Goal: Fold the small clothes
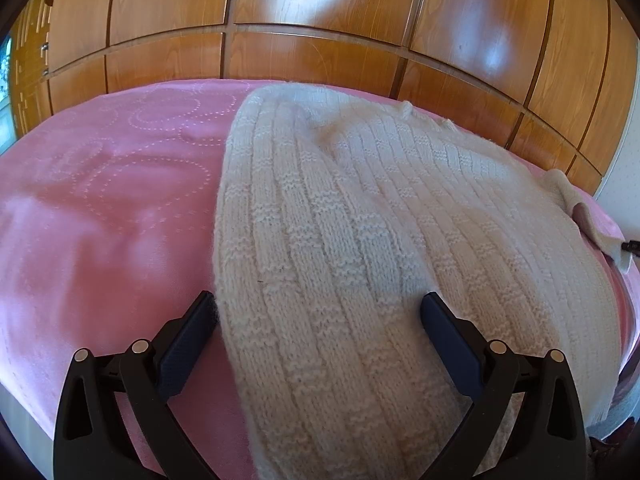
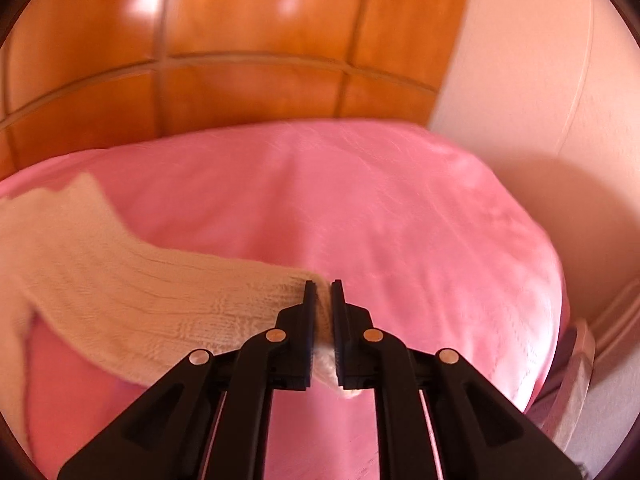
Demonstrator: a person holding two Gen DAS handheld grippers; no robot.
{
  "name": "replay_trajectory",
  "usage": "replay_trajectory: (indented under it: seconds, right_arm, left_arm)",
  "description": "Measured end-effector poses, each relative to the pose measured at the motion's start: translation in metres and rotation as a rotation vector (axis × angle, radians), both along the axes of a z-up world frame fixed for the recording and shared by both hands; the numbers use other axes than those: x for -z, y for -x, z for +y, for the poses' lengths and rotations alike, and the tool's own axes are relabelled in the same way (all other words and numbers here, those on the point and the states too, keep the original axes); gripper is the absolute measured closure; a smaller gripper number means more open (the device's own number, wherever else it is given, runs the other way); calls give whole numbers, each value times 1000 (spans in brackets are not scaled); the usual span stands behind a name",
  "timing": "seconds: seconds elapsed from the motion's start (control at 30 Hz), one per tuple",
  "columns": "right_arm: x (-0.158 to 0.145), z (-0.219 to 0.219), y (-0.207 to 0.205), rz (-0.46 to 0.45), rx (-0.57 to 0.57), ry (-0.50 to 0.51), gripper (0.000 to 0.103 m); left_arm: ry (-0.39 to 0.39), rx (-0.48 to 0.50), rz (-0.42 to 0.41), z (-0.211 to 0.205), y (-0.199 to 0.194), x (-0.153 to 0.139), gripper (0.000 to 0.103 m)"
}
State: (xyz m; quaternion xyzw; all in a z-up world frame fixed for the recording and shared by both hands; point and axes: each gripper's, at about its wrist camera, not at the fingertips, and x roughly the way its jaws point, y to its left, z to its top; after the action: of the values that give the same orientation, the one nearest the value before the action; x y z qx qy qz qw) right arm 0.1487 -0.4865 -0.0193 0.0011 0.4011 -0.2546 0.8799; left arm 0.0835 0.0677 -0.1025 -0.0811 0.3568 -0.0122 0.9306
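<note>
So the cream ribbed knit sweater (image 1: 360, 240) lies on the pink quilted bedspread (image 1: 100, 200). Right gripper (image 2: 323, 286) is pinched tight on a sleeve end (image 2: 248, 300), the sleeve running off to its left toward the body. Left gripper (image 1: 320, 308) is spread wide, straddling the sweater's near edge, gripping nothing.

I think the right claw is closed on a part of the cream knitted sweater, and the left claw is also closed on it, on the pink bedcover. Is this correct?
Not quite. The left claw is open, its fingers spread to either side of the cream knitted sweater, as the left wrist view shows. The rest holds: the right claw is closed on a part of the sweater, over the pink bedcover.
</note>
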Motion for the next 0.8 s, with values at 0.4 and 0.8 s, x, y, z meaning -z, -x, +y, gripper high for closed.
replay_trajectory:
  seconds: [0.4,0.8]
  right_arm:
    - [-29,94,37,-258,-131,-200,10]
    - [44,226,-6,-38,-390,-294,4]
  left_arm:
    - [-9,0,-1,0,0,-3,3]
    - [78,50,49,25,39,-11,4]
